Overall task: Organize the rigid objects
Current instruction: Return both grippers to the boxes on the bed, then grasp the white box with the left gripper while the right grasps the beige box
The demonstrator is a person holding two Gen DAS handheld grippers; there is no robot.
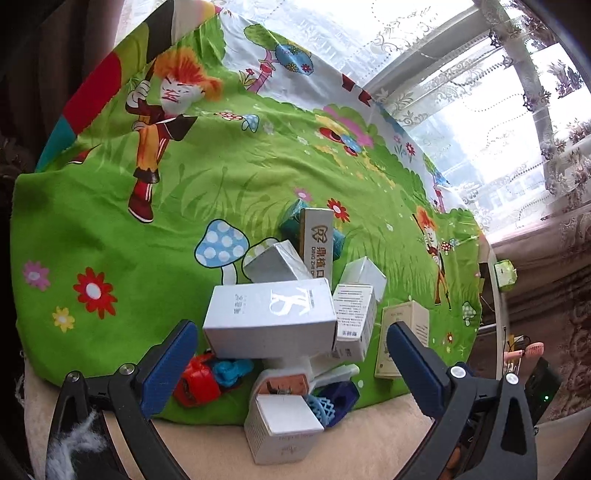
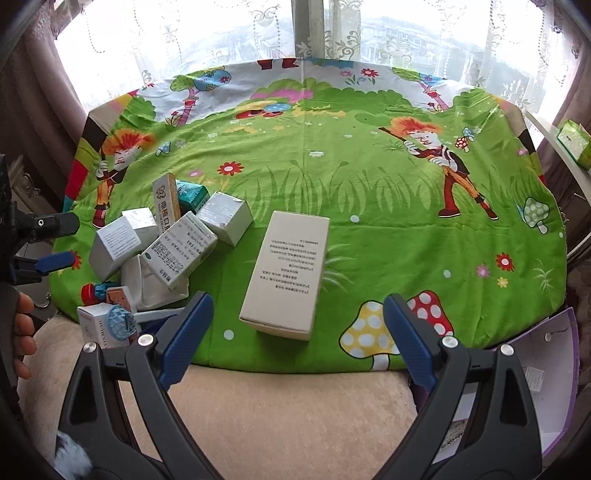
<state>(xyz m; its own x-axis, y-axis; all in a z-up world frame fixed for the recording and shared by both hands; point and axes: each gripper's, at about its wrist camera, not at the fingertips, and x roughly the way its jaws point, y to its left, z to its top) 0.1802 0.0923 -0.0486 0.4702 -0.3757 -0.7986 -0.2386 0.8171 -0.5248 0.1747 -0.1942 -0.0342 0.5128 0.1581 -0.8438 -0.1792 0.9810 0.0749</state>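
Observation:
A heap of small boxes lies on a green cartoon cloth (image 1: 147,240). In the left wrist view a large silver box (image 1: 269,317) tops the heap, with a tall gold-and-white box (image 1: 317,240), a white text box (image 1: 352,321), a red toy (image 1: 195,380) and a small white box (image 1: 282,428) around it. My left gripper (image 1: 291,362) is open just in front of the heap. In the right wrist view a cream box (image 2: 288,273) lies flat and apart from the heap (image 2: 166,243). My right gripper (image 2: 295,332) is open, just short of the cream box.
The cloth ends at a beige plush edge (image 2: 288,406) near me. A window with lace curtains (image 2: 221,33) runs behind the table. A green tissue box (image 2: 574,142) sits on a shelf at the right. A purple-edged sheet (image 2: 546,369) lies at the lower right.

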